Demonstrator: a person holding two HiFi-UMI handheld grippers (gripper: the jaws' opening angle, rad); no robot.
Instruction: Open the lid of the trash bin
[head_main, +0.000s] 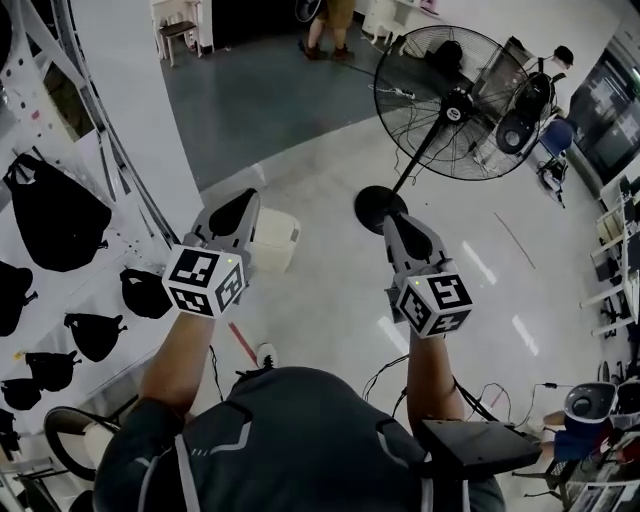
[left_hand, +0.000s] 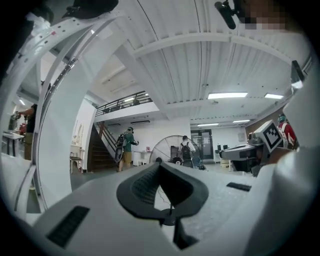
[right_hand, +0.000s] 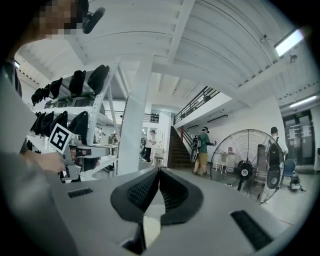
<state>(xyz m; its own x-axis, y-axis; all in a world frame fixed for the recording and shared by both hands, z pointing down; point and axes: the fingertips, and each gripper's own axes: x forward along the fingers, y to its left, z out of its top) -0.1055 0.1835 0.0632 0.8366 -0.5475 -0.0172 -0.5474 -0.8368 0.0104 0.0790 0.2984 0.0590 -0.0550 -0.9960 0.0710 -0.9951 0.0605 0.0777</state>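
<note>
A small white trash bin (head_main: 279, 240) stands on the pale floor, lid down, its left side hidden behind my left gripper (head_main: 248, 198). That gripper hangs above and just left of the bin, jaws shut with nothing between them (left_hand: 160, 165). My right gripper (head_main: 390, 220) is held level with it, further right and apart from the bin, over the fan's base. Its jaws are also shut and hold nothing (right_hand: 159, 171). Neither gripper view shows the bin; both look out level across the hall.
A large standing fan (head_main: 449, 101) with a round black base (head_main: 372, 206) is just beyond the right gripper. A white rack (head_main: 95, 215) hung with black bags runs along the left. Cables (head_main: 385, 375) trail on the floor near the person's feet. People stand at the far end (left_hand: 127, 147).
</note>
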